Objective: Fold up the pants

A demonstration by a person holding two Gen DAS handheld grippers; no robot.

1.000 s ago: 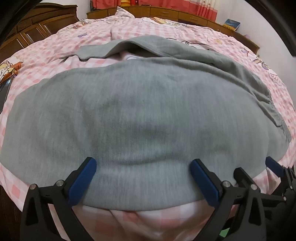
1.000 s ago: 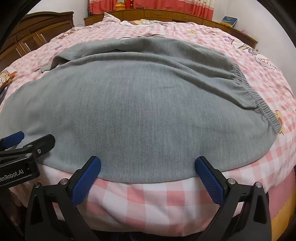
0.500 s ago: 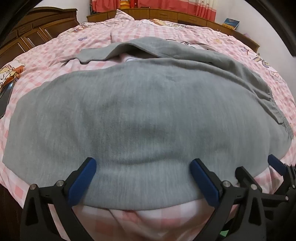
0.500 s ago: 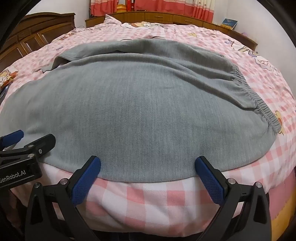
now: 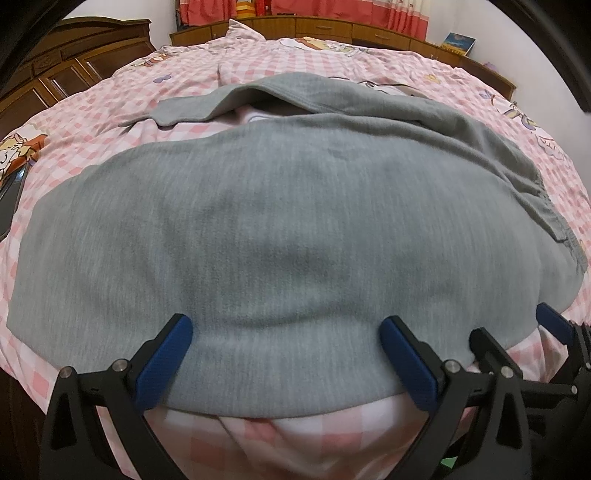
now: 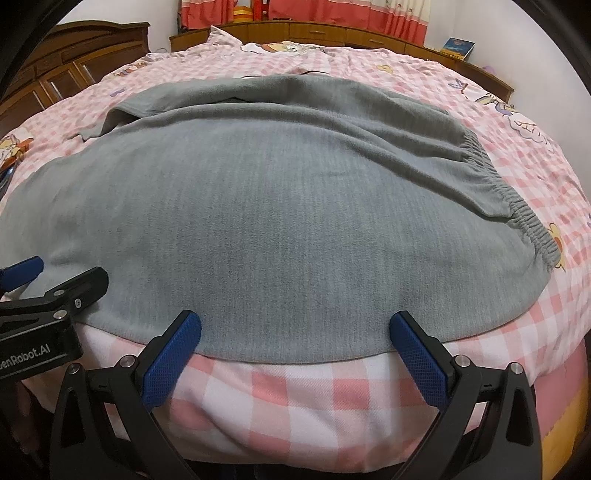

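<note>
Pants: as they lie spread across the pink checked bed (image 6: 295, 391), the pants (image 6: 280, 229) are grey and broad side on, near edge at the bed's front, waistband (image 6: 517, 206) to the right, far leg (image 5: 258, 96) rumpled at the back with a gap showing quilt.
Left gripper: the left gripper (image 5: 291, 354) is spread wide, holding nothing, blue pads straddling the near edge toward the leg end.
Right gripper: the right gripper (image 6: 295, 343) is likewise spread and empty, at the same edge nearer the waistband; the two sit just beside each other.
Step in hand: likely taking hold of the near edge to fold it over the far leg.
Doing it well: slide one pad under the hem so only the cloth is pinched, not the quilt; close both together; lift evenly, keeping the edge taut between them.
Risk: the bunched far leg may leave a lump unless the near leg lands squarely on it.
Surroundings: wooden cabinets (image 6: 66, 70) left, red curtains (image 6: 303, 11) behind.
</note>
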